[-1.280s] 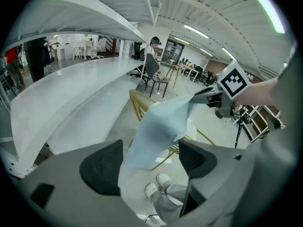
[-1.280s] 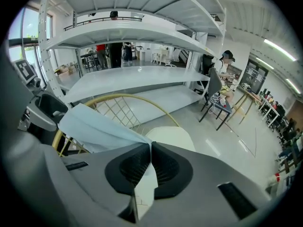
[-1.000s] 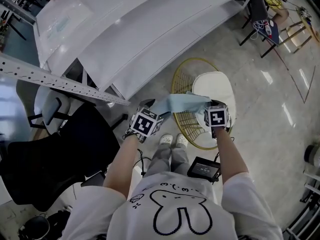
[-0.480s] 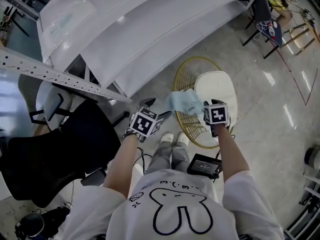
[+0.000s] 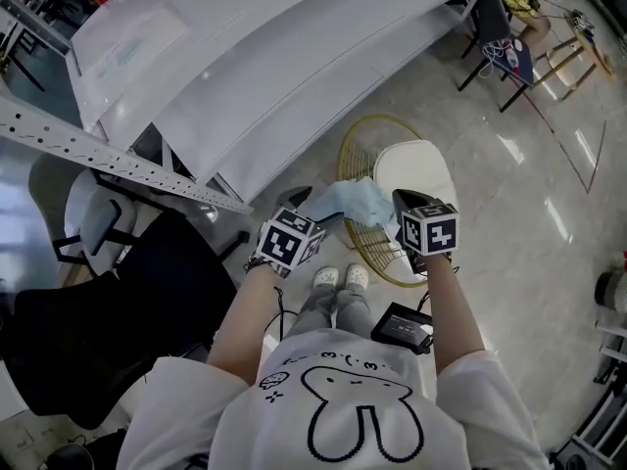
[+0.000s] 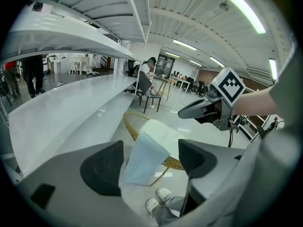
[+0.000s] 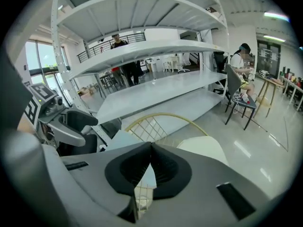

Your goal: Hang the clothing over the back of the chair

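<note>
Head view: white shelving [image 5: 245, 76], gold wire chair [image 5: 355, 150] in front of it.
Light-blue clothing [image 5: 351, 202] lies over the chair's rim between both grippers. The left gripper [image 6: 150, 146] has its jaws apart, not pinching the clothing; the right gripper [image 7: 150, 149] jaws have just closed, empty.

Right gripper [image 7: 151, 145] shut by a chair [image 7: 150, 126]
Its jaws have just closed and touch, with nothing pinched. Behind them stands the gold wire chair, with blue cloth [image 7: 117, 139] at its left side.
</note>
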